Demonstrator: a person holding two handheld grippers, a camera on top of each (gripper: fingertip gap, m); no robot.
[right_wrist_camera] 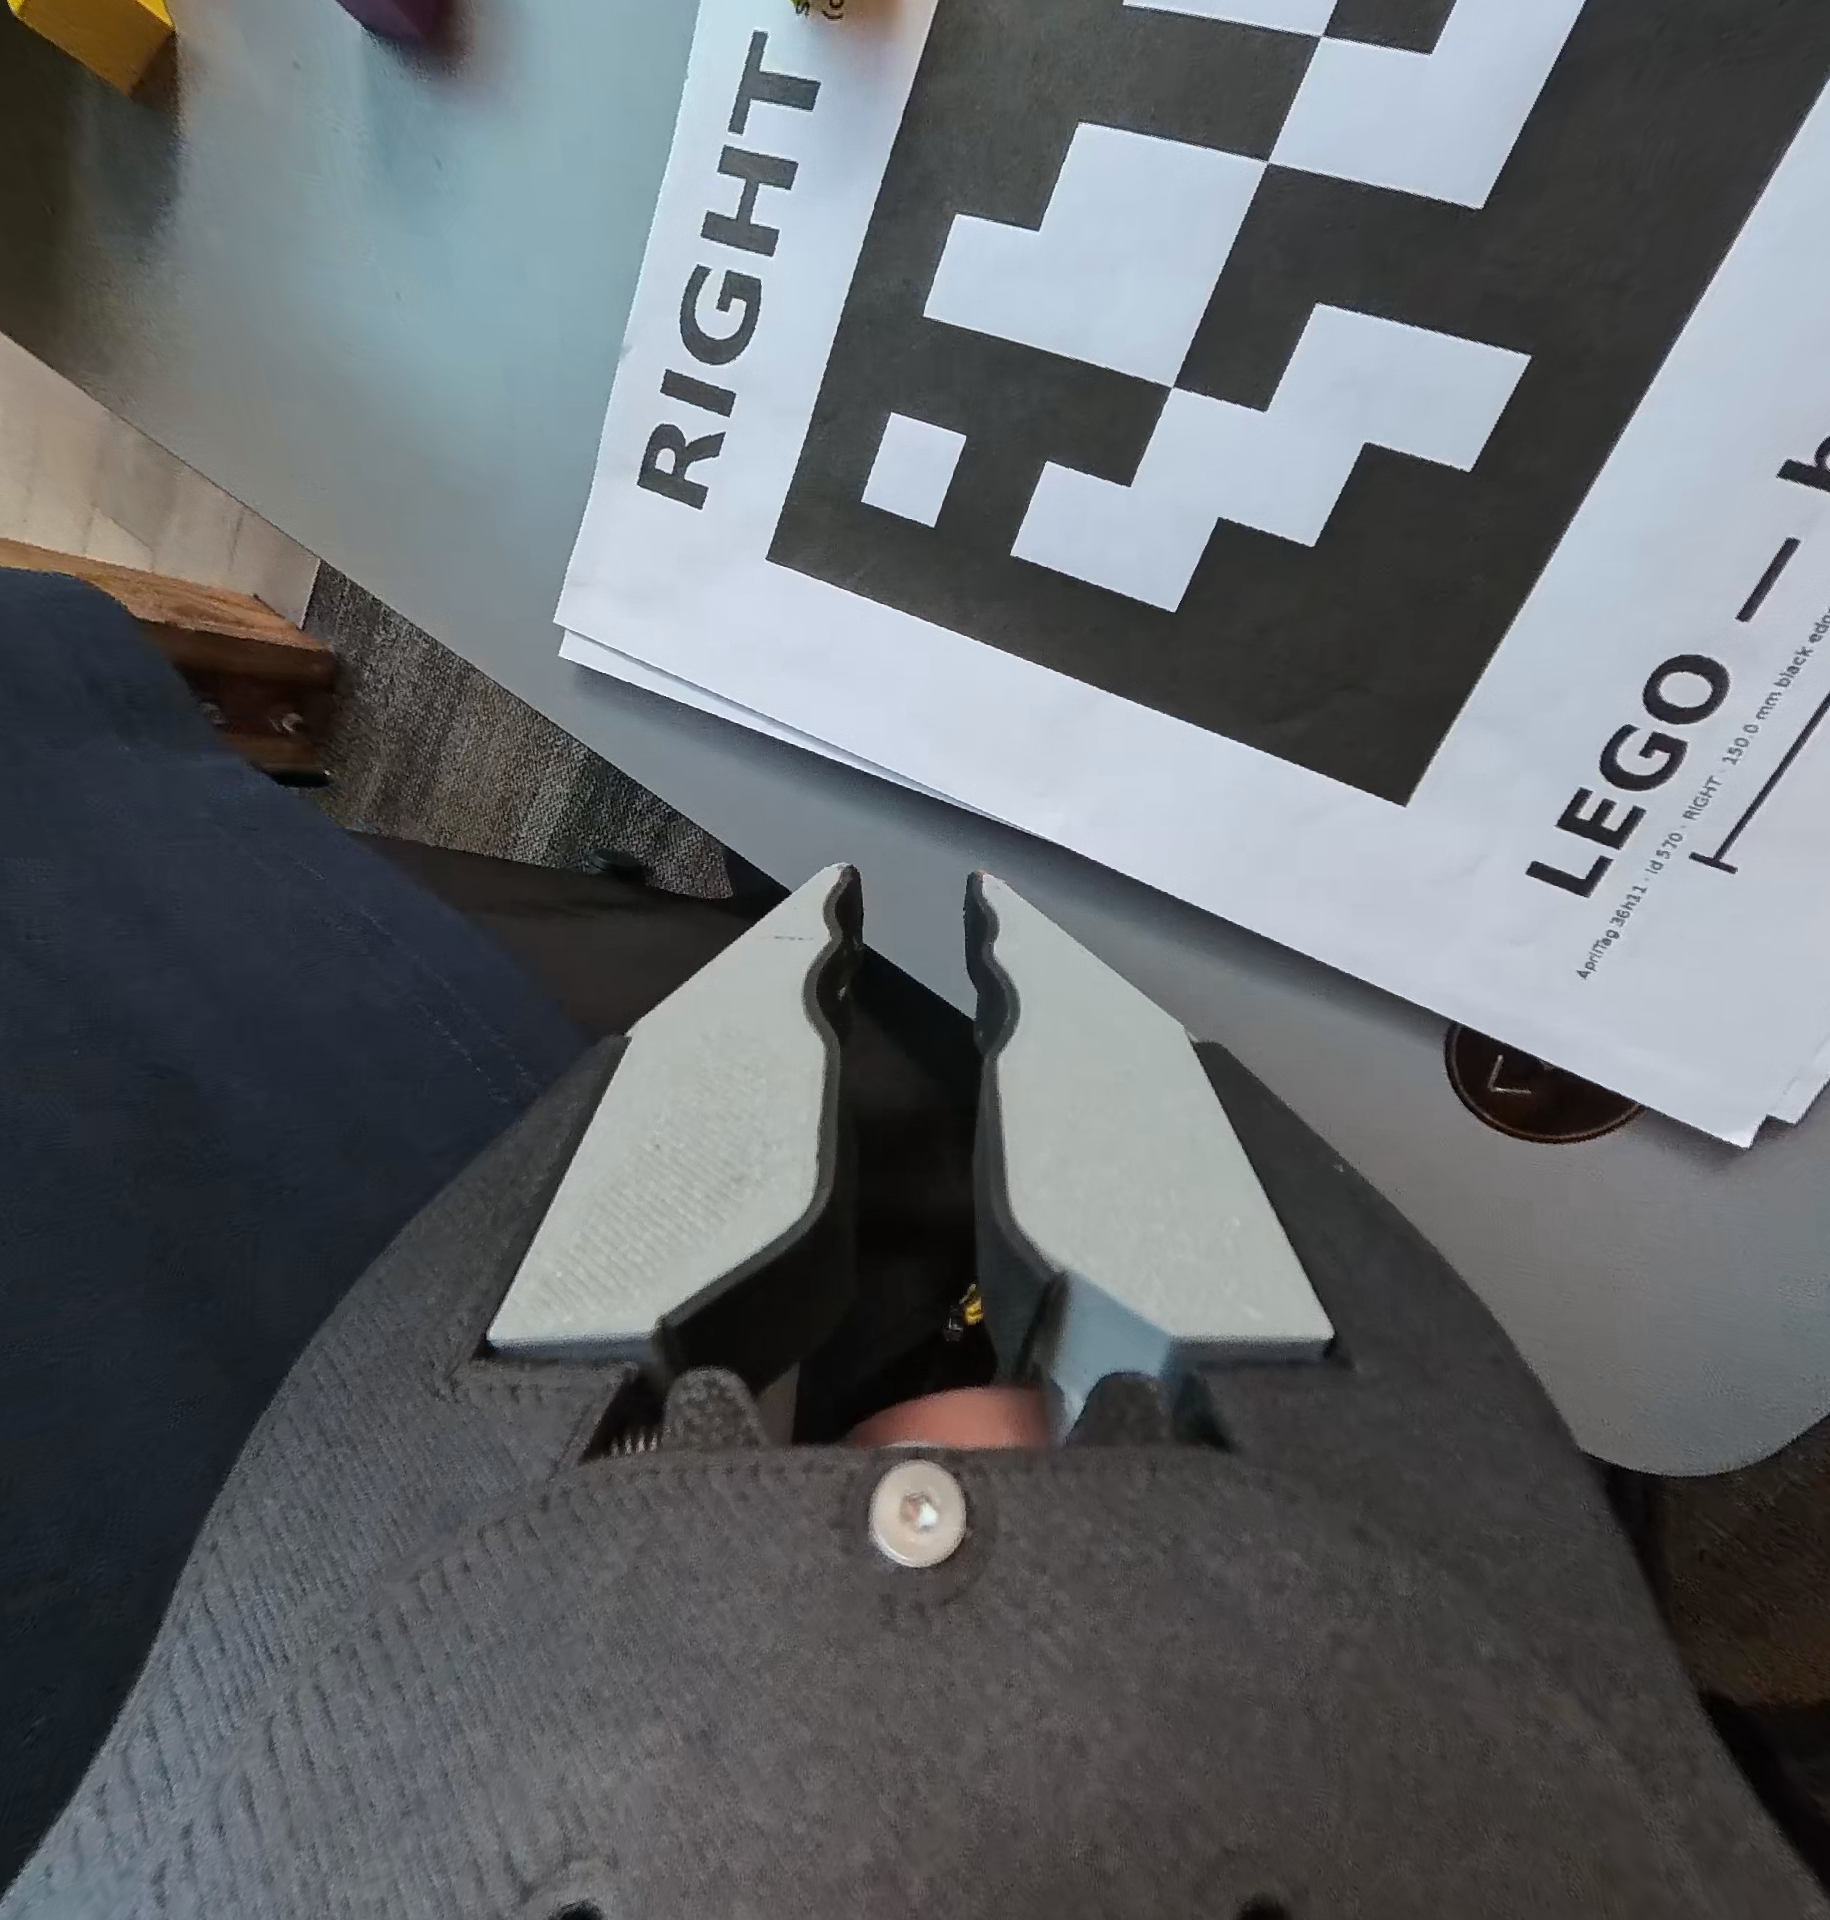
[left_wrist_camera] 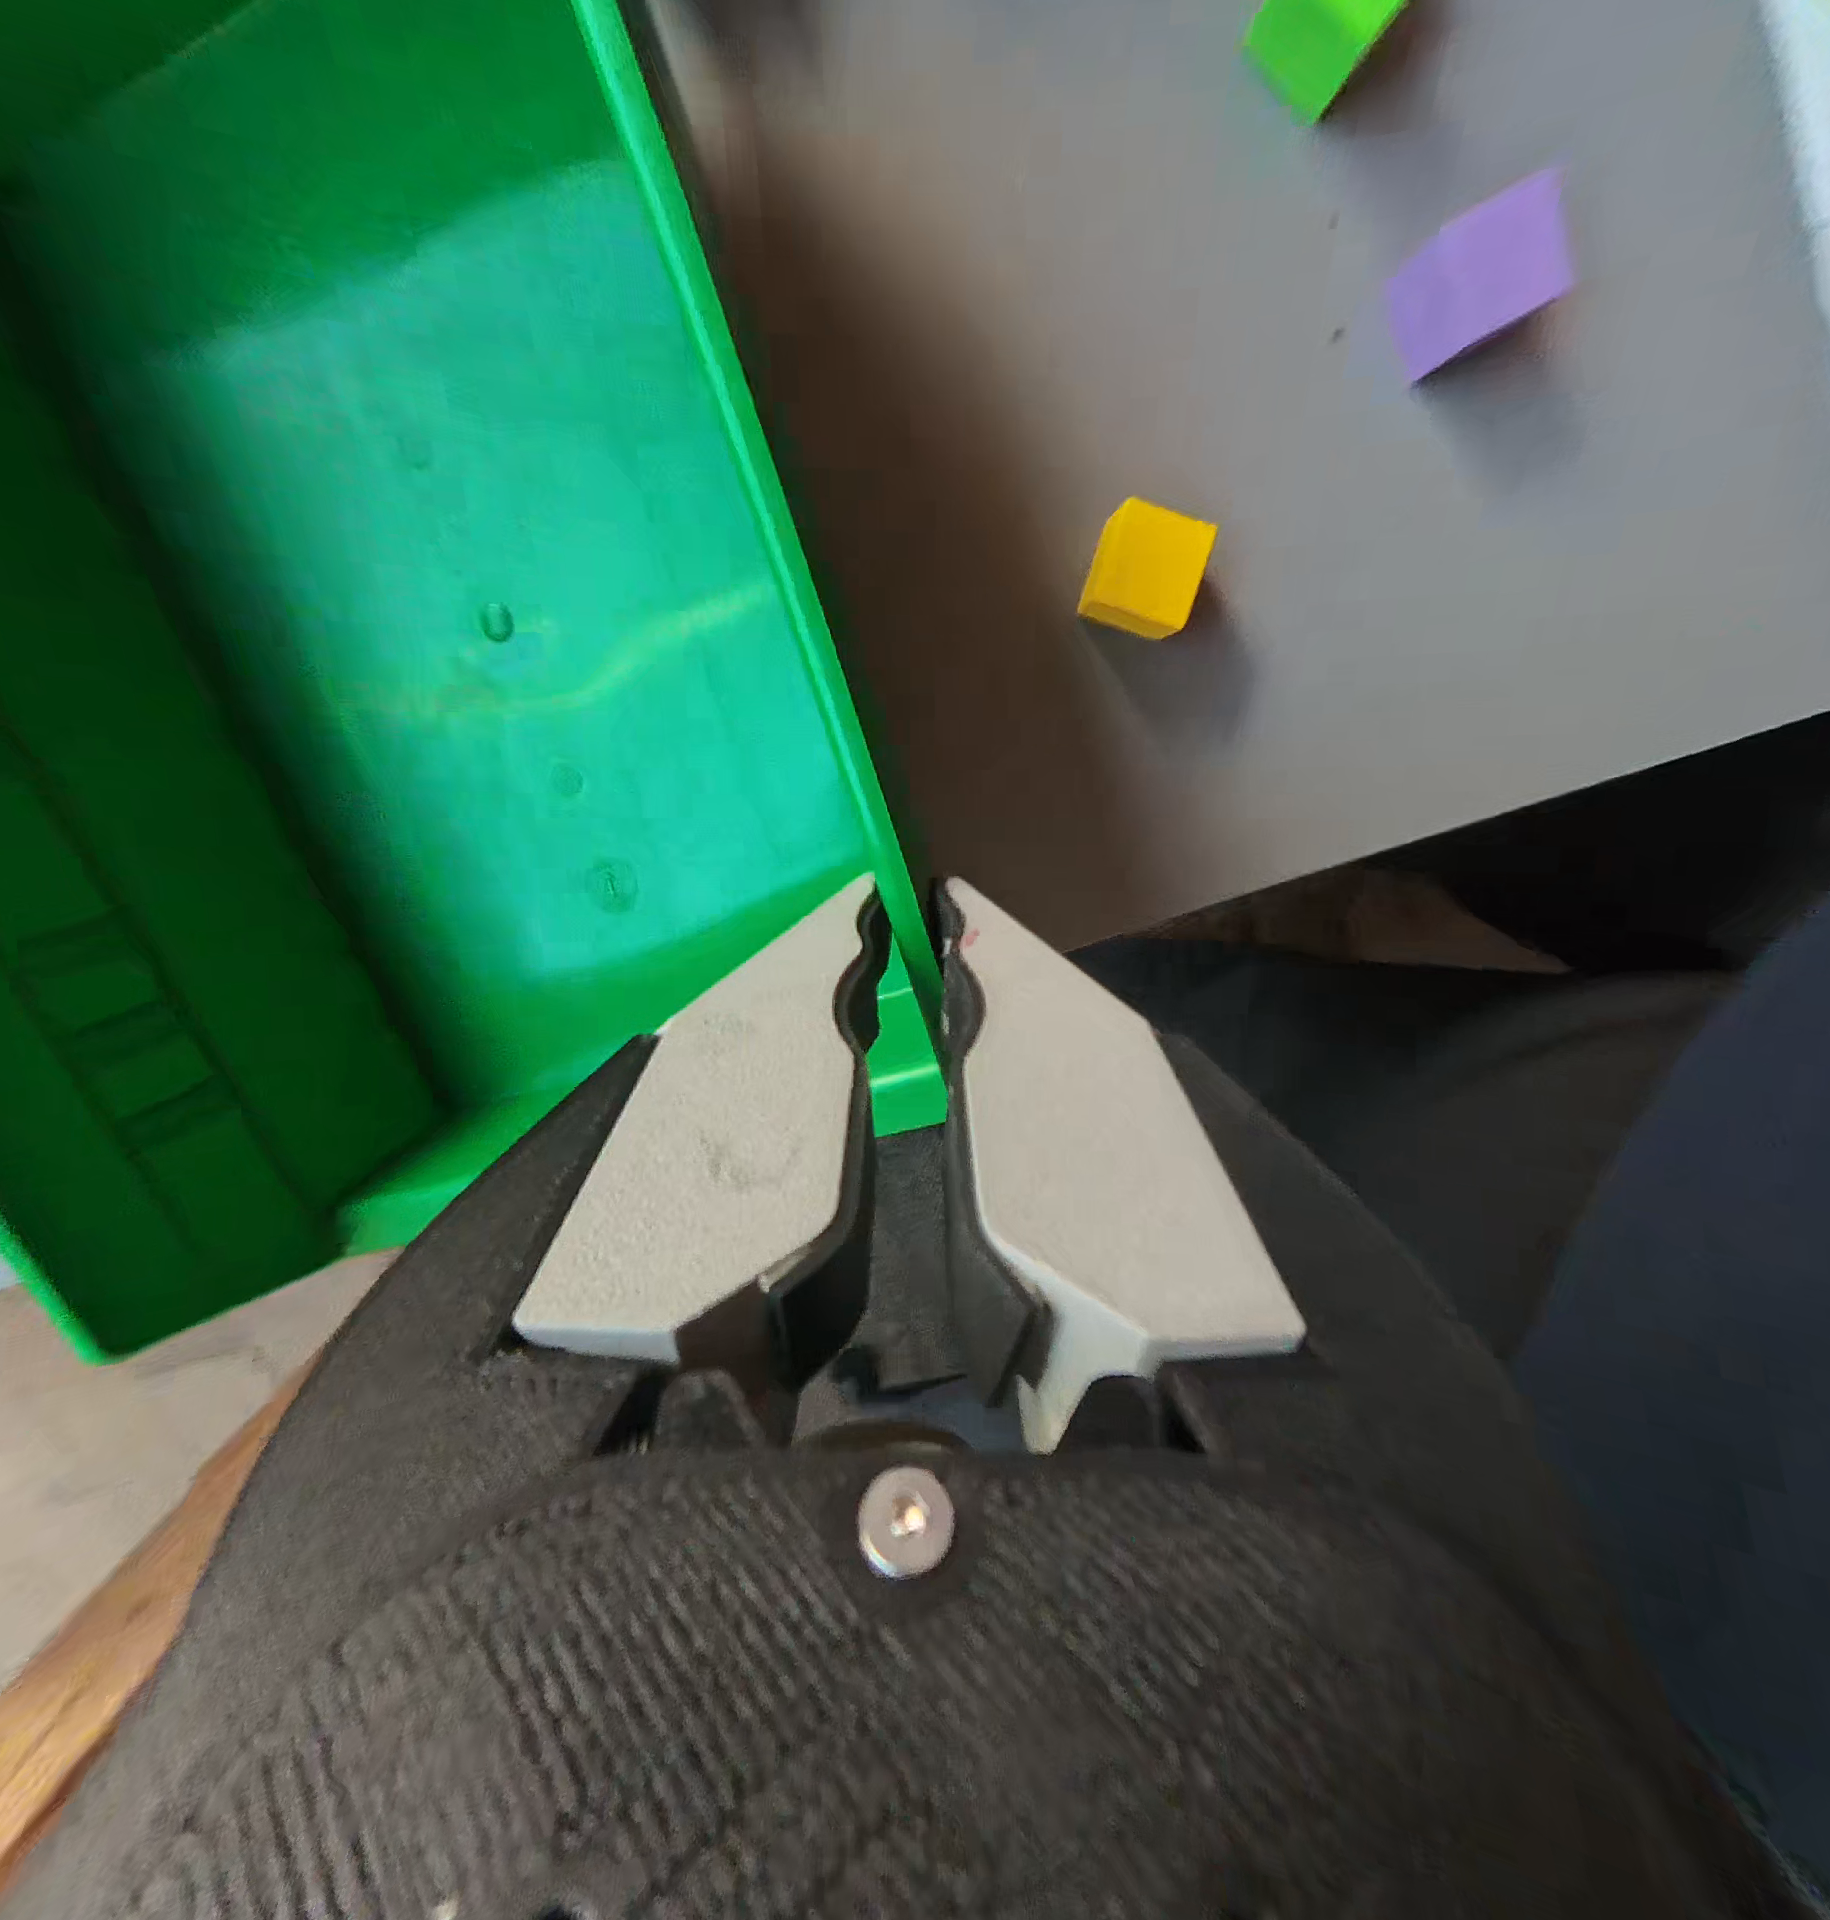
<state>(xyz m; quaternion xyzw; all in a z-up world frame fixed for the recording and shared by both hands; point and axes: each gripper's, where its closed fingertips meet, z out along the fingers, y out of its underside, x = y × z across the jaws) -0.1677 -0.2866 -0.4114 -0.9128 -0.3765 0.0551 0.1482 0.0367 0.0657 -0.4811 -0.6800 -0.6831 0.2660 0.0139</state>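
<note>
The green bin point(left_wrist_camera: 391, 582) hangs tilted past the desk point(left_wrist_camera: 1098, 312) edge, its thin wall clamped in the left gripper point(left_wrist_camera: 911, 935) jaws. Toward 2 o'clock lie a yellow cube point(left_wrist_camera: 1148, 566) and purple block point(left_wrist_camera: 1482, 275), well apart. The right gripper point(right_wrist_camera: 911, 904) hovers, jaws apart and bare, over the desk edge near printed sheets point(right_wrist_camera: 1150, 727).

green bin point(left_wrist_camera: 371, 582) | tilted (blurred) | wall pinched by left hand-held gripper point(left_wrist_camera: 909, 914)

Bin point(left_wrist_camera: 371, 623) left of cubes point(left_wrist_camera: 1148, 566) (all on table point(left_wrist_camera: 1098, 312)).
</note>
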